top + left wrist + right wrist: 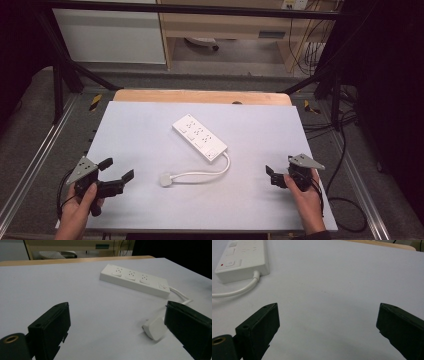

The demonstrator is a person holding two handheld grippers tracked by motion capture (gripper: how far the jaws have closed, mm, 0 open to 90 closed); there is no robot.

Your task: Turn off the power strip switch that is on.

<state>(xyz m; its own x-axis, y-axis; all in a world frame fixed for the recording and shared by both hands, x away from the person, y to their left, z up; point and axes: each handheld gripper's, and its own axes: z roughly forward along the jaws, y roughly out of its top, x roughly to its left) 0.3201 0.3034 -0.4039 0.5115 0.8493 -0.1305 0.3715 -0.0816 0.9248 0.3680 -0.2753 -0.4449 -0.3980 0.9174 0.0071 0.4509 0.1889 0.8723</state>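
Power strip point(200, 137) lying diagonally mid-tabletop point(140, 135), plug point(166, 180) near front; left gripper point(119, 170) and right gripper point(270, 175) flank it near side edges, fingers released, apparently empty.

Table point(150, 200), pale grey top with a wooden far edge: one white power strip point(199, 137) lying diagonally near centre, its white cord point(210, 172) curving to a white plug point(166, 180) nearer the front.
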